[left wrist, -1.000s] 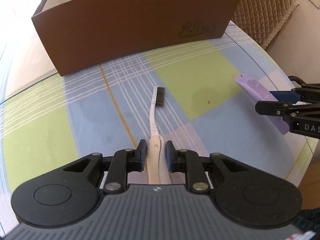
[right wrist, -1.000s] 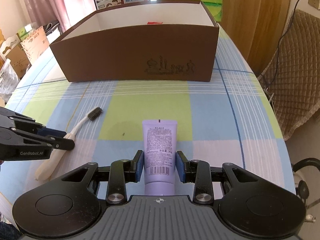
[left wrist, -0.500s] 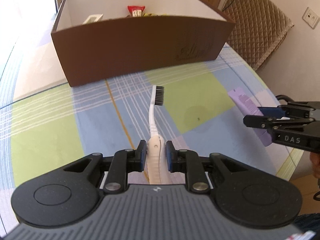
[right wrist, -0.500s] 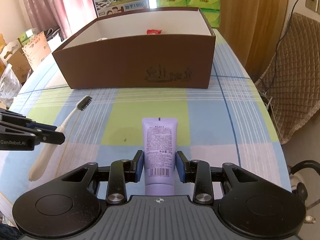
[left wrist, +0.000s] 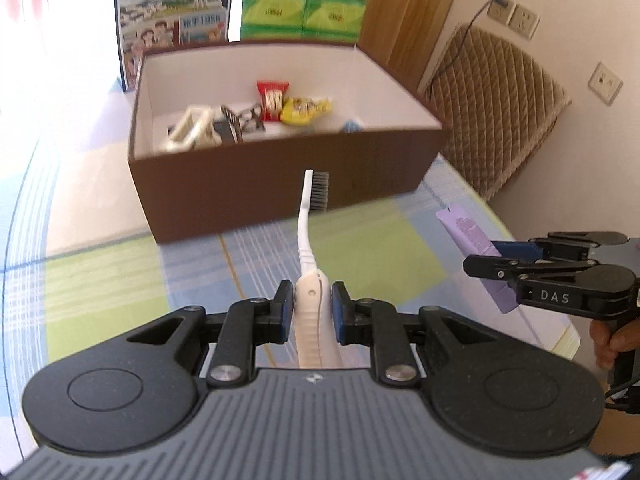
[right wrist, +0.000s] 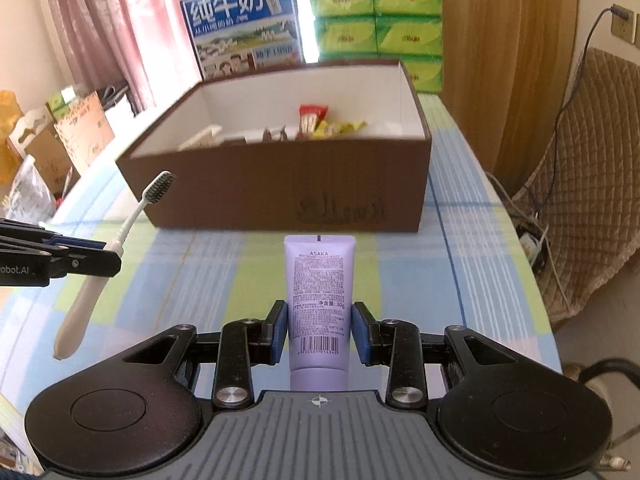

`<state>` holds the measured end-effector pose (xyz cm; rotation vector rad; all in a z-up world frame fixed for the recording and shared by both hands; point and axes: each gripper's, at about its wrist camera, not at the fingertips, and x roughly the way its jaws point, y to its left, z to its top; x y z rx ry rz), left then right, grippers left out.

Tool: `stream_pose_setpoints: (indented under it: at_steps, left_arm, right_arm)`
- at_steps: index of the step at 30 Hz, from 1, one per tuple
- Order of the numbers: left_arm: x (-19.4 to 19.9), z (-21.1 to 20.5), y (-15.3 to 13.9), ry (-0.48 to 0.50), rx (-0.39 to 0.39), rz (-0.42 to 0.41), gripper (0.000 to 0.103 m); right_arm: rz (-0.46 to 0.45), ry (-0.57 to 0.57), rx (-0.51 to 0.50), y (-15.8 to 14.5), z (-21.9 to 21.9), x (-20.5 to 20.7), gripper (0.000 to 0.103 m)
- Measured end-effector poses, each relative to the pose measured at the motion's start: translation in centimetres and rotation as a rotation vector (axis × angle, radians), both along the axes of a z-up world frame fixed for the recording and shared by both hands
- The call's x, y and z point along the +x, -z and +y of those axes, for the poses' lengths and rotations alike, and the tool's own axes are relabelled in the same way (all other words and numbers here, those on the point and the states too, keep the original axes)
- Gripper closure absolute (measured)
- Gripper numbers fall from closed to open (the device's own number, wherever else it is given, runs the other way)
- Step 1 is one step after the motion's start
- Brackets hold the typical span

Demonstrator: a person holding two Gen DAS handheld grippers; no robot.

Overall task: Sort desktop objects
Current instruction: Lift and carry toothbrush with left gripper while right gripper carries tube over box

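My left gripper (left wrist: 308, 304) is shut on the handle of a white toothbrush (left wrist: 306, 224), lifted off the table with its dark bristles pointing toward the brown box (left wrist: 248, 184). My right gripper (right wrist: 319, 320) is shut on a purple tube (right wrist: 319, 292) with a barcode, also raised, in front of the same brown box (right wrist: 280, 188). From the right wrist view the toothbrush (right wrist: 132, 220) and left gripper (right wrist: 96, 256) show at the left. In the left wrist view the purple tube (left wrist: 468, 236) and right gripper (left wrist: 504, 260) sit at the right.
The box holds a red snack packet (left wrist: 273, 94), a yellow packet (left wrist: 304, 109), a white frame-like item (left wrist: 188, 128) and dark clips. A checked cloth (right wrist: 460, 248) covers the table. A milk carton box (right wrist: 244, 32) and green tissue packs (right wrist: 380, 20) stand behind. A quilted chair (left wrist: 496, 120) is at the right.
Both grippers have risen with their loads and come nearer the box; its inside and contents now show. The toothbrush and the tube have left the cloth.
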<state>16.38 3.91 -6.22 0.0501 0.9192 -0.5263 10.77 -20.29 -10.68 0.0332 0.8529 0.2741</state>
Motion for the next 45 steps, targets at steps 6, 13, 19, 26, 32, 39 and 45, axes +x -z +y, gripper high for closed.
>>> stream_pose_setpoints:
  at_steps: [6,13,19,26,32,39,45]
  left_arm:
    - [1.7,0.4,-2.1,-0.019,-0.033,-0.041,0.087]
    - [4.6,0.5,-3.7,-0.029,-0.064,-0.074,0.087]
    - [8.0,0.0,-5.2,-0.04,-0.088,-0.108,0.087]
    - [13.0,-1.3,-6.3,-0.064,-0.112,-0.135,0.087]
    - [17.8,-3.1,-5.5,-0.079,-0.103,-0.119,0.087]
    - [22.0,-5.2,-2.8,-0.092,-0.078,-0.059,0.087]
    - [24.4,-6.3,-0.2,-0.097,-0.063,0.0,0.087]
  right_arm:
    - [-0.035,-0.015,0.029,-1.7,0.2,2.0,0.072]
    - [-0.071,-0.034,0.068,-3.7,0.8,5.2,0.072]
    - [-0.105,-0.034,0.091,-5.0,1.0,8.8,0.072]
    - [-0.134,-0.028,0.093,-6.1,1.6,13.6,0.072]
    - [-0.116,-0.024,0.081,-5.6,2.2,17.6,0.072]
    - [-0.059,-0.002,0.065,-3.4,2.6,21.5,0.072]
    - [-0.008,0.021,0.058,-1.5,2.7,24.2,0.072]
